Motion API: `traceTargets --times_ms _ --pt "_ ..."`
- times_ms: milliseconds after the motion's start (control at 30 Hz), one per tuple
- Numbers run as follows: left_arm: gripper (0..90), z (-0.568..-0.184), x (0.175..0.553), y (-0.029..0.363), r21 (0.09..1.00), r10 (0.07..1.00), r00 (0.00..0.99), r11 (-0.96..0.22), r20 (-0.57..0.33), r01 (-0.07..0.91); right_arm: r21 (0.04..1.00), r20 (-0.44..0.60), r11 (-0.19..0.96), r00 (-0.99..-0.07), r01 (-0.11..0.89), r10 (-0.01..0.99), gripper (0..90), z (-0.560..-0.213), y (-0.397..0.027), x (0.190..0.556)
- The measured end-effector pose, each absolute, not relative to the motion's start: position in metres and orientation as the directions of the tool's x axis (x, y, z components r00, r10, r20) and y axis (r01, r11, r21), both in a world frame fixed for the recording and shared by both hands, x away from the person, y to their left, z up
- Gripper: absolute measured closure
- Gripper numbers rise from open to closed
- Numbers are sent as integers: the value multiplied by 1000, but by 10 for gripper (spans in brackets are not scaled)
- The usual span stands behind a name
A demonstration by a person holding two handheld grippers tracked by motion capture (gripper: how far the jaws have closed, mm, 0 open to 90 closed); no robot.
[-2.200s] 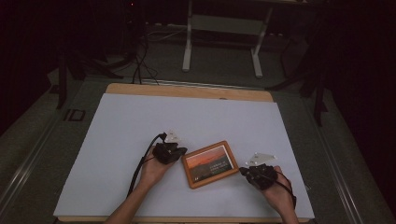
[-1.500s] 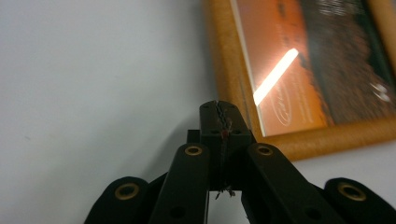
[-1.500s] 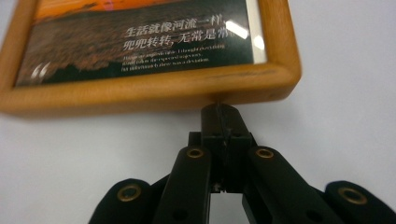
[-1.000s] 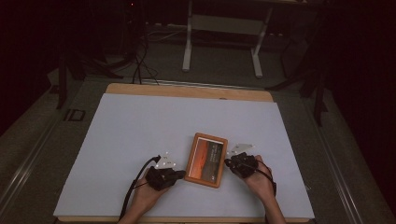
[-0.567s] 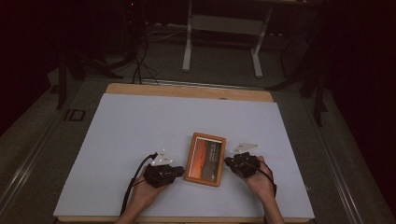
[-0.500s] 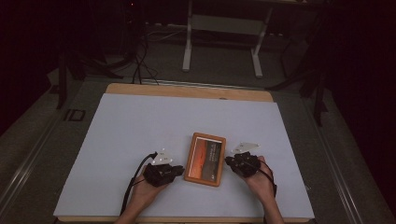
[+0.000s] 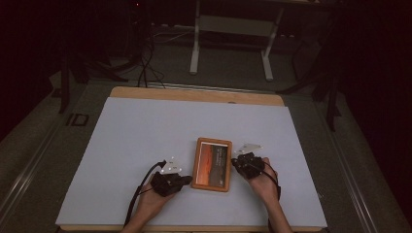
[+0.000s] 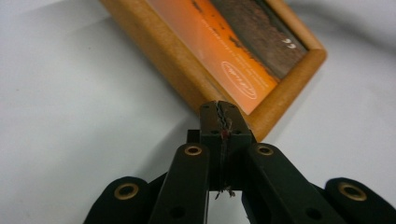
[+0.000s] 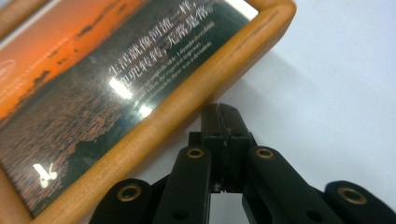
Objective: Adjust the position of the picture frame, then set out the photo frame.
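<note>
Lying flat on the white bench (image 7: 145, 131), near its front edge and a little right of the middle, is a wooden picture frame (image 7: 212, 164) with an orange and dark sunset print under glass. The left gripper (image 7: 182, 180) sits at the frame's near left corner; in the left gripper view its jaws are pressed together with nothing between them, the tips right at the rounded wooden edge (image 8: 261, 116), and whether they touch it I cannot tell. The right gripper (image 7: 235, 162) sits at the frame's right side, level with its middle; in the right gripper view its jaws are likewise pressed together and bare, the tips just beside the wooden rim (image 9: 187, 107). A hand (image 7: 262, 182) holds the right gripper, another hand (image 7: 150, 204) the left, and both forearms come in from the bench's front edge.
</note>
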State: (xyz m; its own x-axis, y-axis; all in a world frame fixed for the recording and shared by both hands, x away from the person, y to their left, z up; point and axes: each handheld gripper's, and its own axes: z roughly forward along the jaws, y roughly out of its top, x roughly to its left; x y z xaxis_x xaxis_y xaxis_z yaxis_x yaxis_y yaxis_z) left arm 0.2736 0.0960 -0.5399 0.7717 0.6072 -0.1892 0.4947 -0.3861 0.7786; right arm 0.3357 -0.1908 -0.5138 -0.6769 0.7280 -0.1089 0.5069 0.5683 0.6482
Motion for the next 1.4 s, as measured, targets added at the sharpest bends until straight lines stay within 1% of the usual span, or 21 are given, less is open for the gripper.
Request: traceTargets --times_ms 100,200,400,533,667,767,1100,1267,1367,1400 --pt "899 -541 272 98 778 609 766 -372 -206 506 641 -117 579 -681 504 723 900 -517 -184 339" --pt "899 -541 271 99 779 611 764 -368 -208 507 637 -134 590 -682 496 719 900 -516 -179 343" --pt "894 -541 270 99 781 618 761 -369 -199 504 639 -130 584 -678 501 723 900 -517 -173 346" --pt "881 -541 271 100 781 626 757 -371 -189 502 648 -93 567 -685 509 722 900 -521 -178 342" --pt "859 -537 272 105 792 645 746 -363 -165 490 647 -101 571 -685 506 721 891 -523 -181 336" --pt "835 -534 274 112 801 661 733 -346 -162 489 655 -103 561 -676 506 730 884 -520 -185 335" --pt "807 -527 278 128 823 699 695 -290 -166 488 707 -72 499 -651 501 755 850 -508 -201 331" --pt "756 -526 277 128 825 701 694 -287 -166 487 761 -56 457 -656 460 753 804 -499 -204 330" --pt "710 -526 277 127 825 699 695 -286 -169 488 785 -45 431 -653 445 756 759 -494 -203 331" --pt "692 -526 276 127 825 699 695 -286 -168 488 792 -42 425 -655 439 755 759 -493 -203 331"
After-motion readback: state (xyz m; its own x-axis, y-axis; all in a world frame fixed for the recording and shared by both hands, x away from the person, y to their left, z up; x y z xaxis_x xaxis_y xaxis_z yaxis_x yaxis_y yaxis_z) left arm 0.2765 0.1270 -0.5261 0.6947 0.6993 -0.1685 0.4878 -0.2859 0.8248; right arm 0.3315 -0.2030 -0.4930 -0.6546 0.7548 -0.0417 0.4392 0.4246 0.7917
